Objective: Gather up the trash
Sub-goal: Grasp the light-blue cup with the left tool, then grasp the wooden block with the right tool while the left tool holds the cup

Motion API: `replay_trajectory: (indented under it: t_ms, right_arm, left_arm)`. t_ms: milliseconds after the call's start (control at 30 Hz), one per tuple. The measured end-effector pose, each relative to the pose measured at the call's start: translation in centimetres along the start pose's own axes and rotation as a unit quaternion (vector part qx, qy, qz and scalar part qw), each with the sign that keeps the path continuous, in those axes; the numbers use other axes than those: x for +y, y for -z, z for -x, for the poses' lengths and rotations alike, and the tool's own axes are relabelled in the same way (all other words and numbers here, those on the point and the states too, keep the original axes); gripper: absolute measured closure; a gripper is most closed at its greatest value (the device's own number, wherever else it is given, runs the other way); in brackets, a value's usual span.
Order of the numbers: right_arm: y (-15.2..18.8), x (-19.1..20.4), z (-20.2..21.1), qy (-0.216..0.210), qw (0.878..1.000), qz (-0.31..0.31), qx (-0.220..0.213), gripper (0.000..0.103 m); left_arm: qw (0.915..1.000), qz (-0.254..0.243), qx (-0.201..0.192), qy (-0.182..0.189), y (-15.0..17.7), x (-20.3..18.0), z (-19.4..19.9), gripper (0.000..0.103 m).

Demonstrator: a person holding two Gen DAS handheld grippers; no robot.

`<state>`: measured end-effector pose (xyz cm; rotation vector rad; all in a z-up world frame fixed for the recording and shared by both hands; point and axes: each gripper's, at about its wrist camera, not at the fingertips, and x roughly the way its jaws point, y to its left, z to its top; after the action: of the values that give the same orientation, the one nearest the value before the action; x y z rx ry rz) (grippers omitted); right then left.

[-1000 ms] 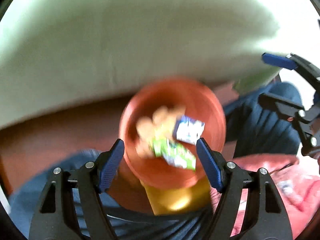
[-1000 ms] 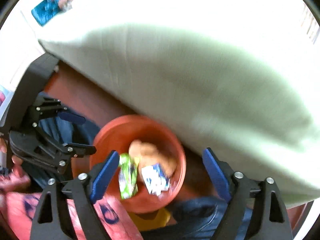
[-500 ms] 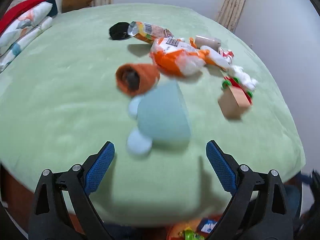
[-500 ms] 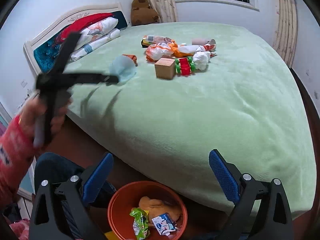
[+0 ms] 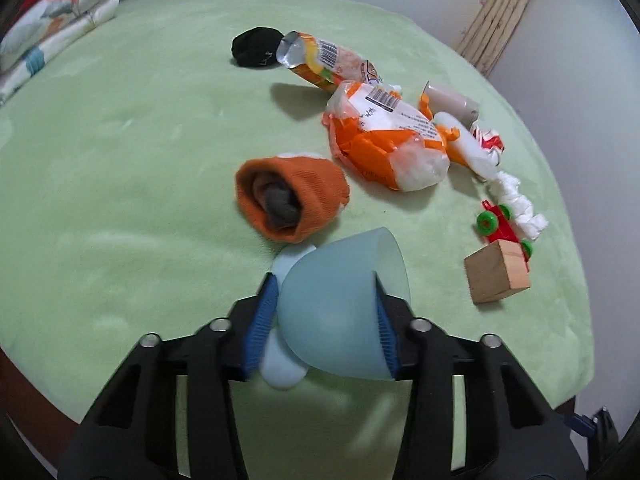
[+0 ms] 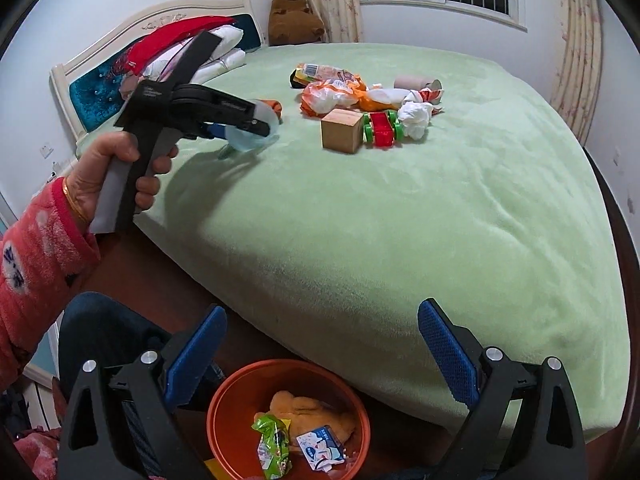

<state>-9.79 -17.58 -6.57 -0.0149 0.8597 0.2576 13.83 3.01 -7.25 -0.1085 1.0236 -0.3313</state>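
**Left gripper clamps pale blue cup above the bed; right gripper waits wide over the bin**

The left gripper [image 5: 326,316] has its jaws clenched on a pale blue cup [image 5: 340,308], one blue pad pressed against each side of it. In the right wrist view the same gripper [image 6: 244,126] holds the cup [image 6: 250,136] above the bed near its left edge, a shadow falling on the cover beneath it.

Just beyond the cup lies an orange rolled sock [image 5: 290,198] with a grey one tucked inside. Farther toward the middle of the bed [image 5: 120,160] sits a cluster: a crumpled orange-and-white wrapper [image 5: 384,140], an opened snack bag [image 5: 324,64] resting against a black sock [image 5: 256,46], a cardboard tube [image 5: 450,102], a white tissue wad [image 5: 516,204], a red toy car [image 5: 504,226] with green wheels, and a wooden block [image 5: 496,272] touching the car.

The right gripper [image 6: 324,356] has its jaws released and spread wide, holding nothing, off the bed's near edge. Below it stands an orange bin [image 6: 224,420] holding a green wrapper [image 6: 272,446], a small white-and-blue carton [image 6: 322,448] and a tan plush item [image 6: 304,410].
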Motion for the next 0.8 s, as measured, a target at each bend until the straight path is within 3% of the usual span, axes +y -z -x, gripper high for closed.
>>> replay_trajectory:
  t_ms: [67, 267, 567, 667, 800]
  right_arm:
    - [-0.7, -0.2, -0.4, 0.005, 1.000, -0.005, -0.001, 0.008]
    - [-4.2, -1.5, -2.2, 0.029, 0.998, -0.044, -0.016, 0.008]
    - [-11.7, -1.0, -7.5, 0.114, 0.988, -0.080, -0.061, 0.009]
    - [-13.3, -0.4, -10.0, 0.125, 0.987, -0.083, -0.049, 0.017]
    - [-14.3, -0.5, -12.4, 0.134, 0.986, -0.095, -0.020, 0.037]
  left_arm:
    - [1.0000, -0.001, 0.000, -0.004, -0.1, 0.2, 0.3, 0.078]
    - [0.9999, 0.002, -0.007, 0.010, 0.3, 0.5, 1.2, 0.078]
    - [0.9988, -0.022, -0.042, 0.015, 1.7, -0.1, 4.9, 0.078]
    - [0.9982, -0.027, -0.050, 0.019, 2.3, 0.0, 6.3, 0.078]
    - [0.9981, -0.024, -0.051, 0.023, 2.8, 0.2, 7.2, 0.078]
